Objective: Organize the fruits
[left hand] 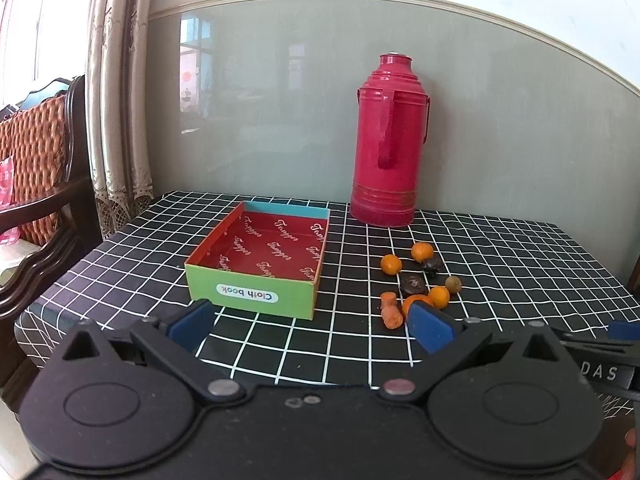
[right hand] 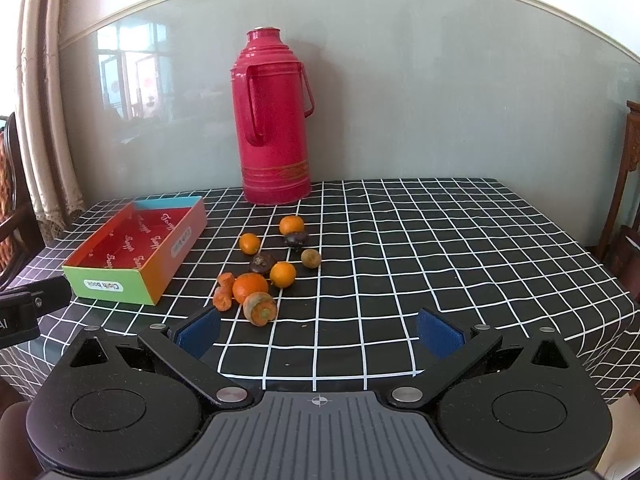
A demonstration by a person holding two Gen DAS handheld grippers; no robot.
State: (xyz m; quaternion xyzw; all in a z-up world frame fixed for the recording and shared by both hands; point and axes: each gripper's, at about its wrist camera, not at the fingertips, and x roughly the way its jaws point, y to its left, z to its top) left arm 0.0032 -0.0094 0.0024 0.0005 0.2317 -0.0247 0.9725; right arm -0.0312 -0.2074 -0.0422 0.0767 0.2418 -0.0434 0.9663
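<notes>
An open cardboard box (left hand: 256, 276) with a red inside and a green front stands empty on the checked tablecloth; it also shows at the left of the right wrist view (right hand: 120, 286). To its right lies a cluster of fruit: several small oranges (right hand: 250, 287), two dark fruits (right hand: 262, 262), a greenish one (right hand: 311, 258) and carrot pieces (right hand: 260, 309). The same cluster shows in the left wrist view (left hand: 416, 284). My left gripper (left hand: 312, 326) is open and empty, in front of the box. My right gripper (right hand: 320, 330) is open and empty, just short of the fruit.
A tall red thermos (left hand: 388, 140) stands against the wall behind the fruit. A wooden chair (left hand: 36, 184) and a curtain (left hand: 120, 120) are left of the table. Another wooden chair (right hand: 628, 200) stands at the right. The table's front edge is near both grippers.
</notes>
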